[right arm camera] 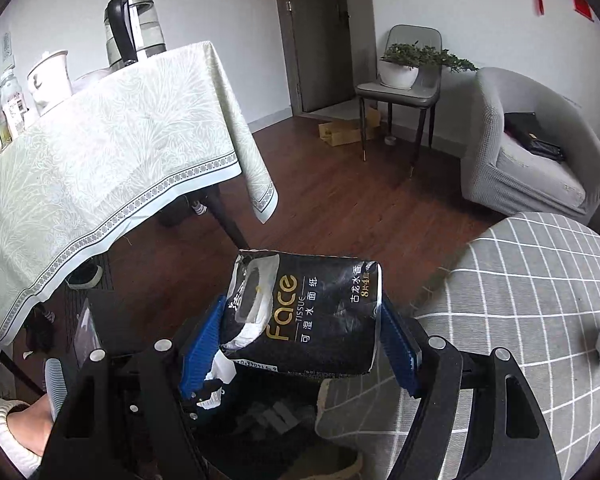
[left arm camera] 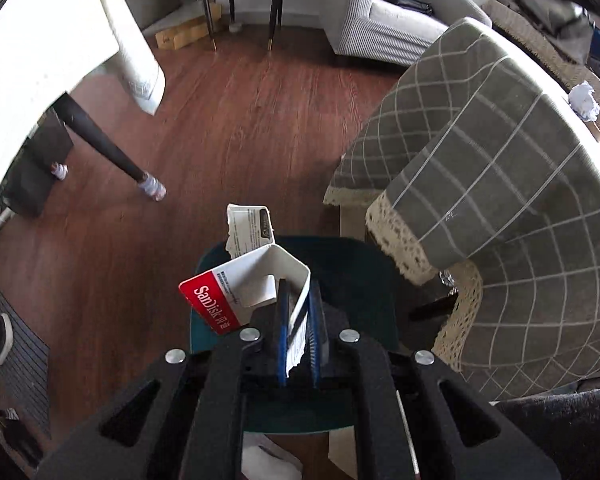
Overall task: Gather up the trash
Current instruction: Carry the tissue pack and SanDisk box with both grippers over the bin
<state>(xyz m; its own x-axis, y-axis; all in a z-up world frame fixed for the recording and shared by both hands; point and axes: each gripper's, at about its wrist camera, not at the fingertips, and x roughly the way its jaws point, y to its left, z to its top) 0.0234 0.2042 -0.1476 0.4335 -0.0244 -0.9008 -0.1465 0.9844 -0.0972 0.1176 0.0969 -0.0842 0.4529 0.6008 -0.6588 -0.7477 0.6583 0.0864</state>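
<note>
My left gripper [left arm camera: 299,292] is shut on a torn white and red SanDisk card package [left arm camera: 244,280], held above a dark teal bin [left arm camera: 364,264] on the floor. My right gripper [right arm camera: 300,320] is shut on a black Face tissue pack [right arm camera: 304,312], its blue pads [right arm camera: 202,344] pressing both ends. A crumpled white paper ball [left arm camera: 584,98] lies on the round table at the far right of the left wrist view.
A round table with a grey checked cloth [left arm camera: 500,184] stands beside the bin, also in the right wrist view [right arm camera: 520,300]. A table with a pale cloth [right arm camera: 100,152] carries a kettle [right arm camera: 134,28]. A grey armchair [right arm camera: 532,148] and a chair with a plant [right arm camera: 404,80] stand behind.
</note>
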